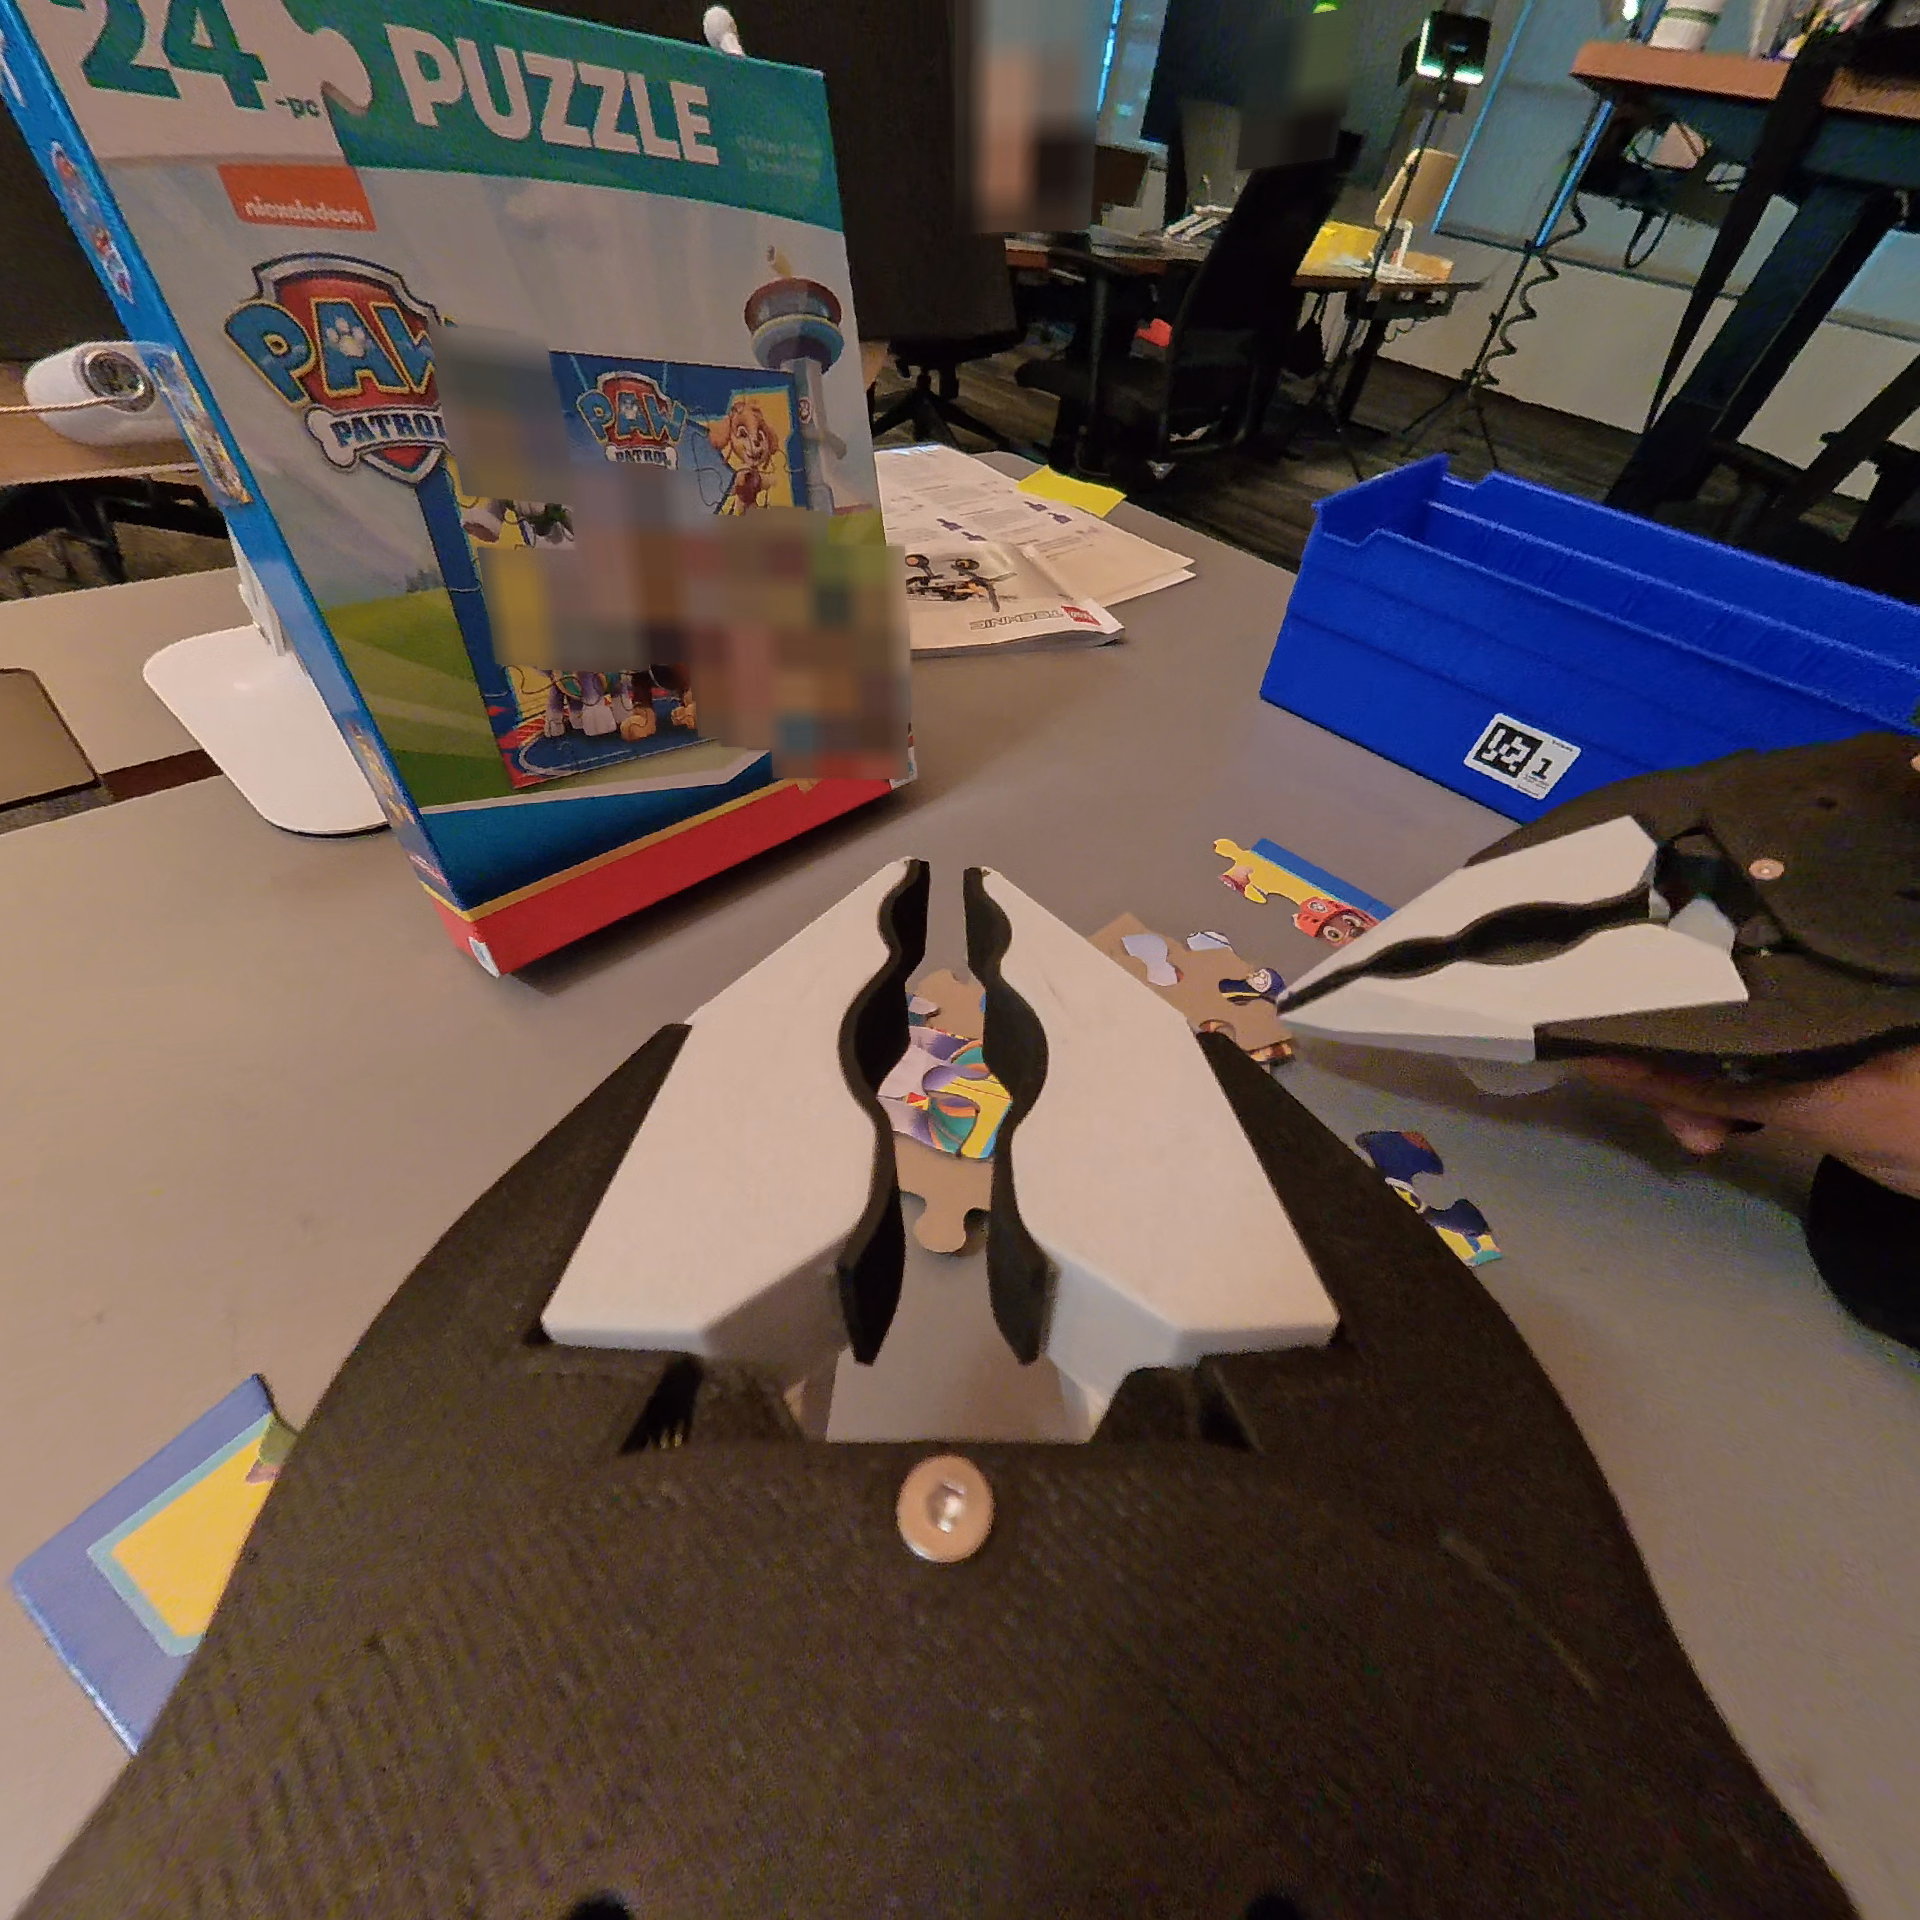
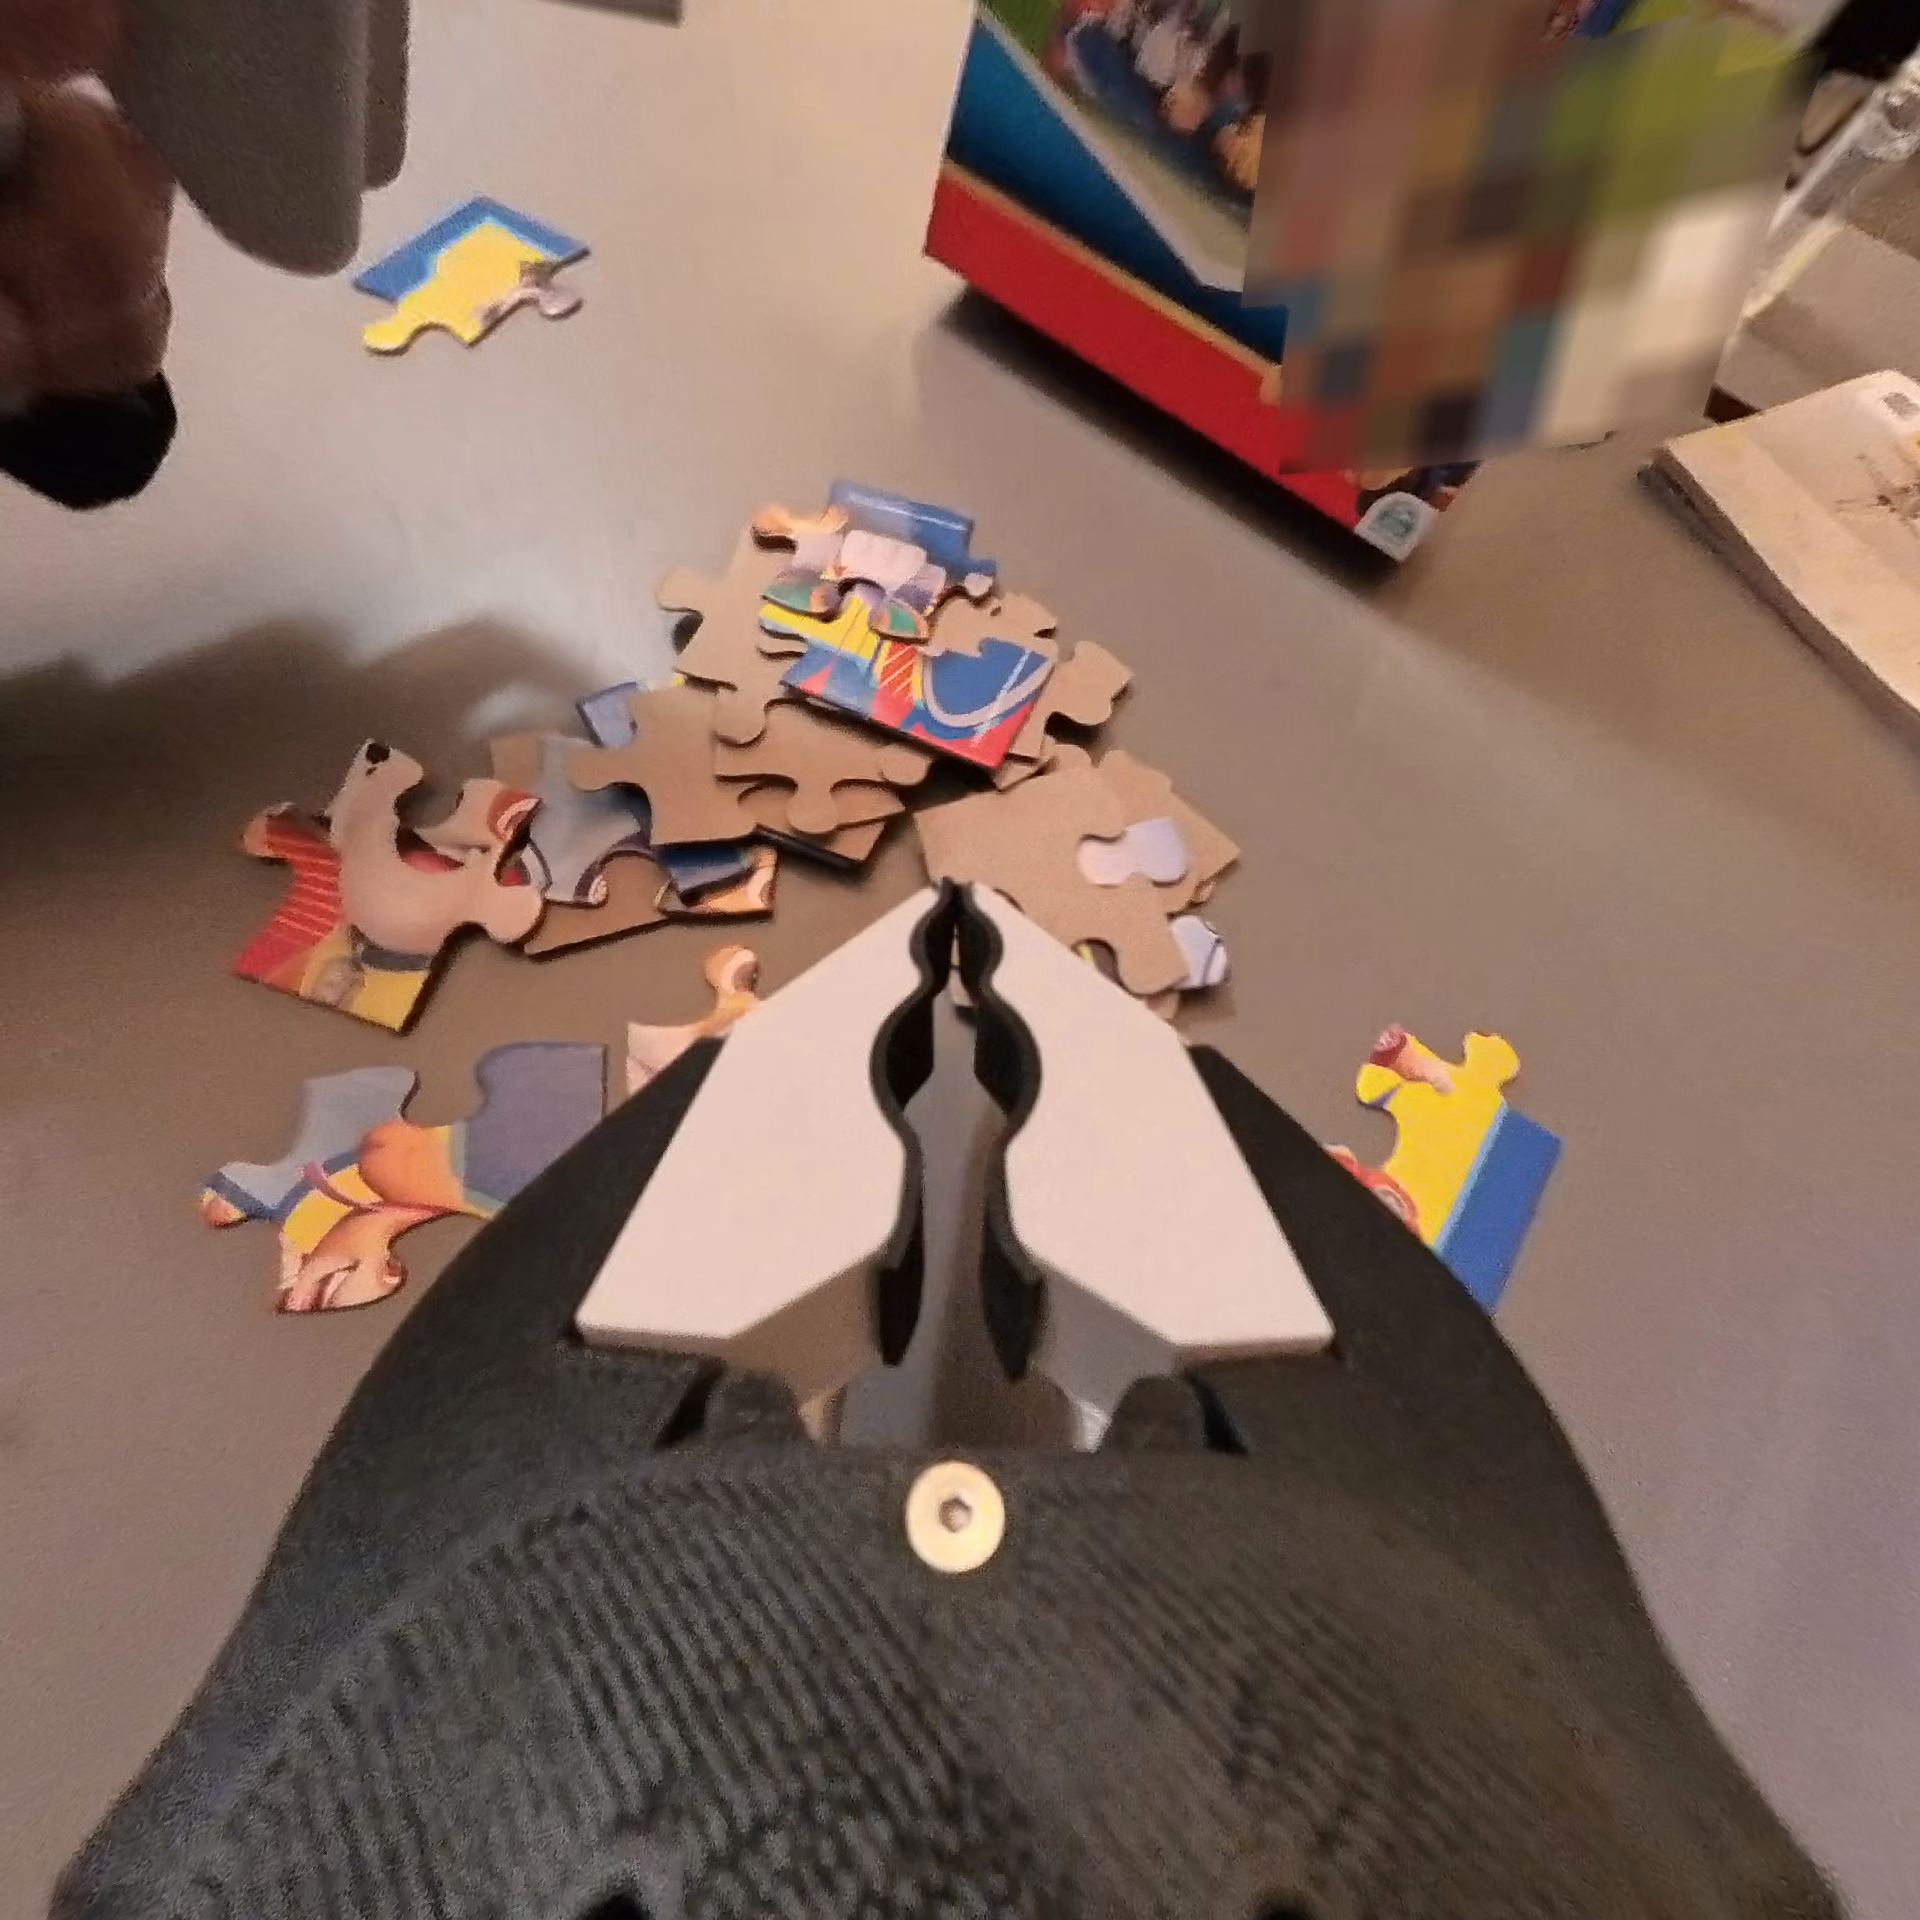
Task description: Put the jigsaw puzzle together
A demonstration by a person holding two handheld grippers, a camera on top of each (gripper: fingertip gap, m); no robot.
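My left gripper (image 1: 945,875) hangs above a pile of puzzle pieces (image 1: 948,1091). Its fingertips stand a narrow slit apart with nothing between them. My right gripper (image 2: 951,891) is shut, its tips together at the near edge of a face-down brown piece (image 2: 1039,862). In the left wrist view the right gripper (image 1: 1286,1003) comes in from the right, its tips touching that brown piece (image 1: 1174,966). I cannot tell whether a piece is pinched. The pile (image 2: 831,717) lies just ahead of the right gripper. A puzzle box (image 1: 520,520) stands behind.
A blue bin (image 1: 1558,623) stands at the right, with a booklet (image 1: 997,561) behind the box. Loose pieces lie about: a yellow and blue one (image 2: 1455,1143) and a corner piece (image 2: 468,270). A white stand foot (image 1: 260,727) is at the left. A hand (image 2: 73,260) is at the upper left. About 15 cm separates my left fingertips from my right.
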